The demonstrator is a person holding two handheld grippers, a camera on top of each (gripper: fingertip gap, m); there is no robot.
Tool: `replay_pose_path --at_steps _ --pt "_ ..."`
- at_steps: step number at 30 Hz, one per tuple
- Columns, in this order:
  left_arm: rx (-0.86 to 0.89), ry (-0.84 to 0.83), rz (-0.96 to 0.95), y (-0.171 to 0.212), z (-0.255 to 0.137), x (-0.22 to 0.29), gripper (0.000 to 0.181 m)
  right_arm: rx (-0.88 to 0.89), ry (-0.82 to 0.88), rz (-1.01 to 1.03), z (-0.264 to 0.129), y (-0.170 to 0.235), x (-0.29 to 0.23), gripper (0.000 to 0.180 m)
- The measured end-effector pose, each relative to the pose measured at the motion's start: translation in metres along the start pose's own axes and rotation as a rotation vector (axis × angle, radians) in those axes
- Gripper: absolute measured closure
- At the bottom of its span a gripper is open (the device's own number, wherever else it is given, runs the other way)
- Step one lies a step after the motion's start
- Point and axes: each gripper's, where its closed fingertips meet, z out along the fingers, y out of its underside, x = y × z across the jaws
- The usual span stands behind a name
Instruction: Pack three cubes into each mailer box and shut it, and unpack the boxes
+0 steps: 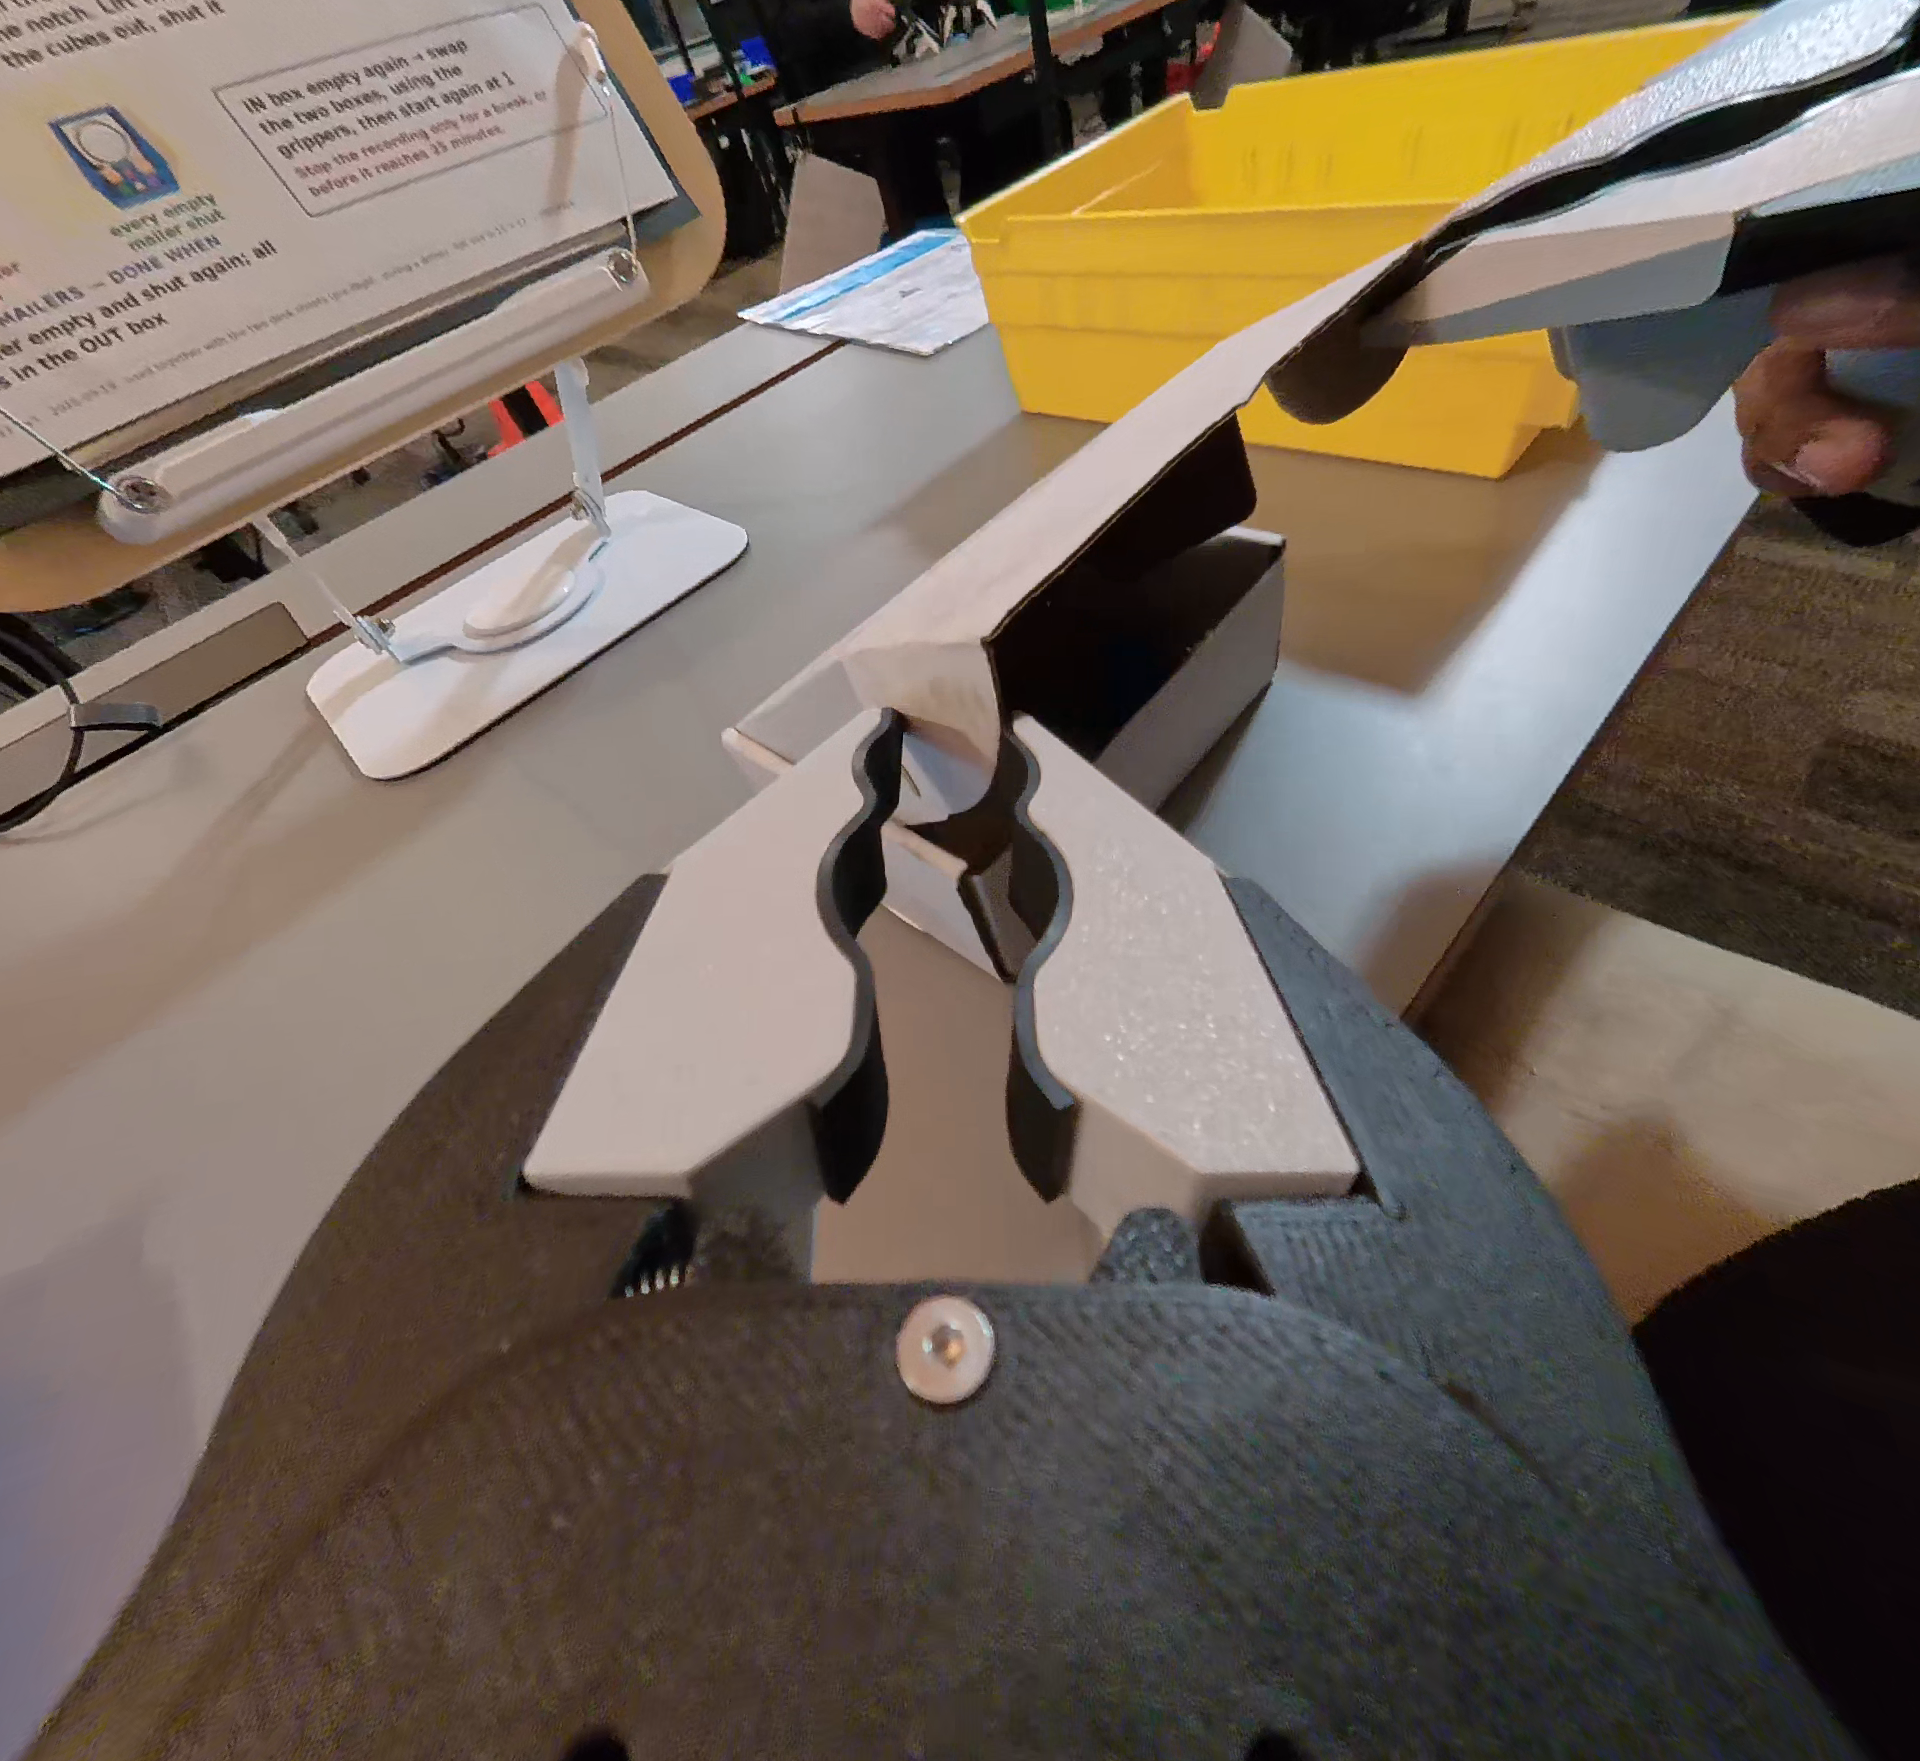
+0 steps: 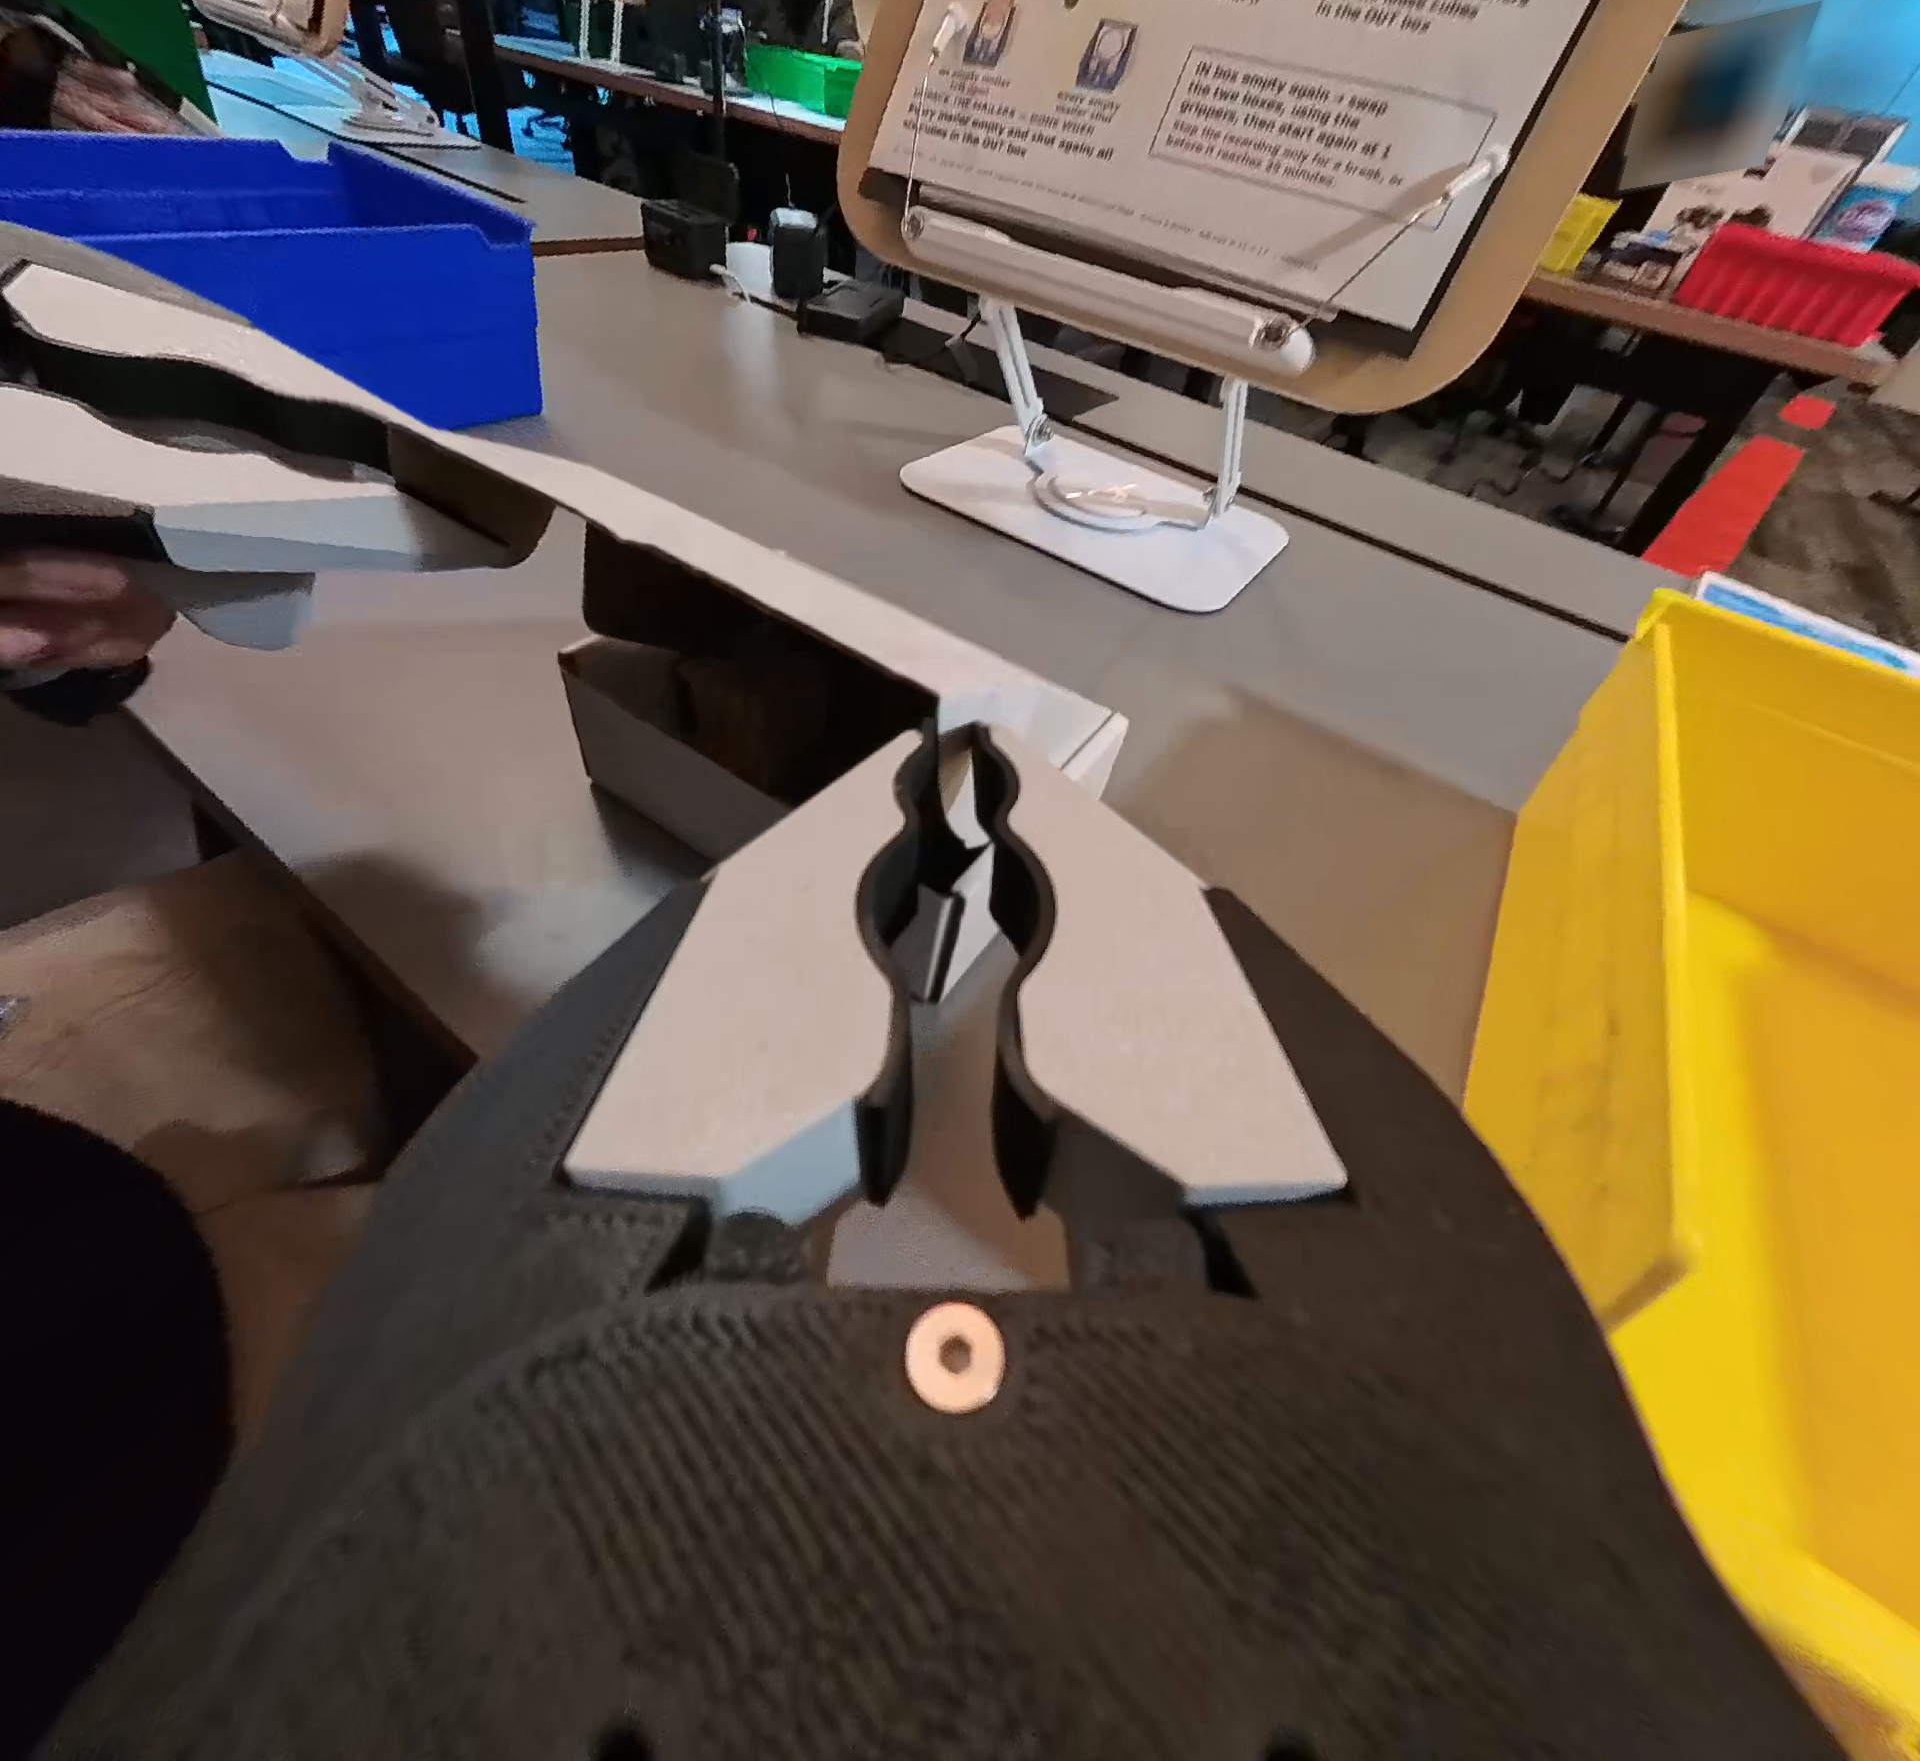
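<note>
Mailer box (image 1: 1174, 662) sits on the grey surface (image 1: 312, 932) directly ahead of both jaws, white matte card outside, dark inside. Its lid (image 1: 1091, 506) is raised, long edge spanning between the grippers. Left gripper (image 1: 951, 755) pinches one lid corner, nearly closed; right gripper (image 2: 956, 745) pinches the other. Contents too dark to tell. Yellow plastic bin (image 2: 1704, 1036) lies right of the right jaws.

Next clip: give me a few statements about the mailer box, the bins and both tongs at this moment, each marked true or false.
1. The mailer box lid is raised. True.
2. Both the left tongs and right tongs pinch the lid's edge. True.
3. The box sits inside the yellow bin. False: it sits on the table beside the bin.
4. The blue bin is stacked on the yellow one. False: they stand apart.
</note>
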Motion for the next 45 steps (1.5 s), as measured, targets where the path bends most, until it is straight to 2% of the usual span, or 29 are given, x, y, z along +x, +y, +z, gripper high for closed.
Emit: replay_pose_path --at_steps 15,21,25,27,30,35,43,45 --pt "-0.161 0.050 0.003 0.045 0.011 0.019 0.162 -0.171 -0.042 0.053 0.002 0.044 -0.007 0.174" --pt "-0.167 0.067 -0.047 0.044 0.008 0.017 0.146 -0.163 0.008 -0.018 0.003 0.045 -0.003 0.172" --pt "-0.104 0.042 -0.021 0.033 0.005 0.015 0.138 -0.128 0.058 -0.110 0.003 0.039 0.001 0.165" --pt "-0.089 0.042 -0.006 0.030 0.005 0.016 0.141 -0.113 0.070 -0.146 0.003 0.037 0.000 0.166" --pt "-0.105 0.049 -0.007 0.033 0.005 0.017 0.162 -0.119 0.079 -0.181 0.005 0.038 -0.001 0.176" --pt "-0.122 0.068 -0.017 0.036 0.006 0.018 0.170 -0.150 0.028 -0.148 0.005 0.042 -0.006 0.175" --pt "-0.167 0.053 0.038 0.046 0.009 0.020 0.173 -0.204 0.006 -0.121 0.006 0.053 -0.007 0.177" --pt "-0.170 0.031 0.037 0.047 0.009 0.017 0.168 -0.200 0.021 -0.137 0.007 0.053 -0.007 0.177"
